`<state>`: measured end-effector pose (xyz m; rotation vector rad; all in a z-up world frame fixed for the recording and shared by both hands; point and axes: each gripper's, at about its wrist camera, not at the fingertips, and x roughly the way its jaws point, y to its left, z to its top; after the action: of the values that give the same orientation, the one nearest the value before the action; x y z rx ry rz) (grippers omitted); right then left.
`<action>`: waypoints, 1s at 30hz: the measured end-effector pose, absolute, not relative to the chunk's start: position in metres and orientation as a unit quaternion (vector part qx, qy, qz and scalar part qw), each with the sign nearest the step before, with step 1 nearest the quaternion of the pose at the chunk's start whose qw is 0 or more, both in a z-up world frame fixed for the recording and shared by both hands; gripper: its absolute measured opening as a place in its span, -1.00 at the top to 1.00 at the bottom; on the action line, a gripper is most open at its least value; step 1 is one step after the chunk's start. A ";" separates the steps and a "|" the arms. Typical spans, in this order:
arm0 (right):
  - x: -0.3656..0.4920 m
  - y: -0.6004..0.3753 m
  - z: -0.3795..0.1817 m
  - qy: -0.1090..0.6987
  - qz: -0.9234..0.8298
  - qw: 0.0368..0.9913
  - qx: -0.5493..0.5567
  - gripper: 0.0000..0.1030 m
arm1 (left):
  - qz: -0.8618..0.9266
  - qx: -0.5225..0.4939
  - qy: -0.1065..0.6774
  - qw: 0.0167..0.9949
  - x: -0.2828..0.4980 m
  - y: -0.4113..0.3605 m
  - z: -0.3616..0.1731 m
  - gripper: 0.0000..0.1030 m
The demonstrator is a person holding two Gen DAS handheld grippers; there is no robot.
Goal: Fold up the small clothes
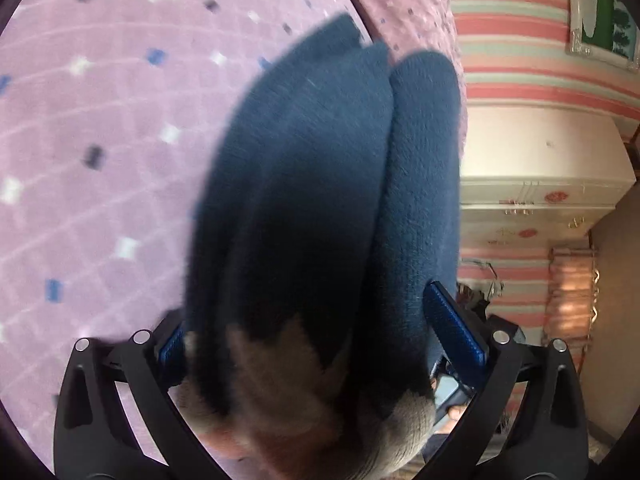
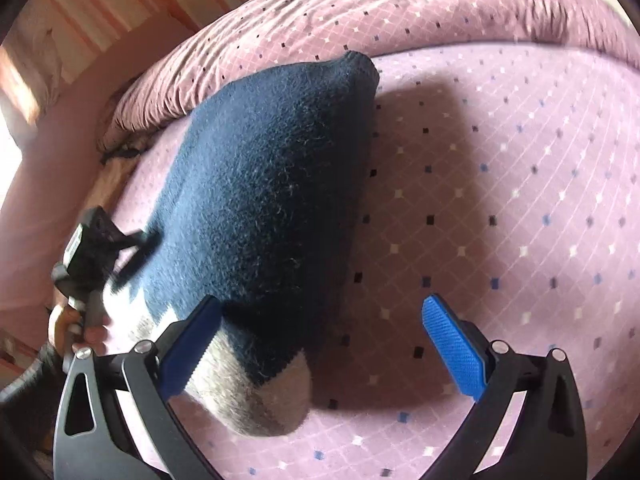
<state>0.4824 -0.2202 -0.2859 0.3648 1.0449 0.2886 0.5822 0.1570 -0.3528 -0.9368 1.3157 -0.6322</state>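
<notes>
A fuzzy dark blue garment [image 1: 320, 160] with beige patches at its near end fills the gap between the fingers of my left gripper [image 1: 308, 312]. Those fingers stand wide apart, so the gripper is open around the cloth. In the right wrist view the same garment [image 2: 272, 180] stands raised off the bed and casts a shadow to its right. The left gripper [image 2: 92, 248] touches its left edge there. My right gripper [image 2: 320, 304] is open. Its left finger [image 2: 192, 344] lies against the garment's beige end, and its right finger [image 2: 456, 344] hangs over bare bedcover.
The lilac bedcover [image 2: 500, 200] with a diamond pattern spreads under everything, and a rumpled quilt [image 2: 360, 12] lies along its far side. A hand [image 2: 92, 332] holds the left gripper's handle. A striped wall [image 1: 520, 40] and a white cabinet [image 1: 540, 160] stand beyond the bed.
</notes>
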 end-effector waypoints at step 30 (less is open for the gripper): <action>0.531 -0.185 -0.346 0.511 0.240 0.750 0.344 -0.97 | -0.251 -0.246 0.603 0.716 0.577 0.119 -0.338 -0.76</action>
<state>0.5311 -0.1852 -0.3456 0.7526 1.1165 0.5245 0.5771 0.1188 -0.3382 -0.5439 1.3360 -0.5558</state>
